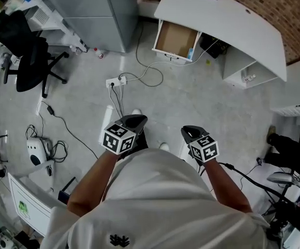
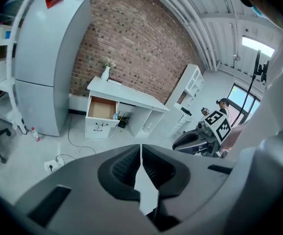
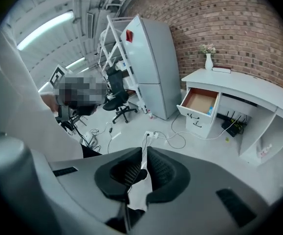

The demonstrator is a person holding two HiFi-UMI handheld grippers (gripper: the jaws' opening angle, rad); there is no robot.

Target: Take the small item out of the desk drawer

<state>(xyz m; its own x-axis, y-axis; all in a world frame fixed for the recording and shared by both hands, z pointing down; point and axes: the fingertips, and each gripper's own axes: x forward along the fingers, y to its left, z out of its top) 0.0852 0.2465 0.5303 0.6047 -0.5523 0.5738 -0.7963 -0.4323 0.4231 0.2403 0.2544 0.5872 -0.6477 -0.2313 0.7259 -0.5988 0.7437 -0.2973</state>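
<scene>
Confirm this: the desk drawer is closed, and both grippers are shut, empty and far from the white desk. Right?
No. The drawer stands pulled open, as the head view shows. The left gripper and right gripper are shut, empty and far from the white desk.

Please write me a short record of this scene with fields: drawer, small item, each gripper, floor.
drawer: open, in the white desk, away from both grippers
small item: blue, inside, at the right wall in the head view
left gripper: shut, empty
right gripper: shut, empty
floor: power strip and cables in front of the white desk
</scene>
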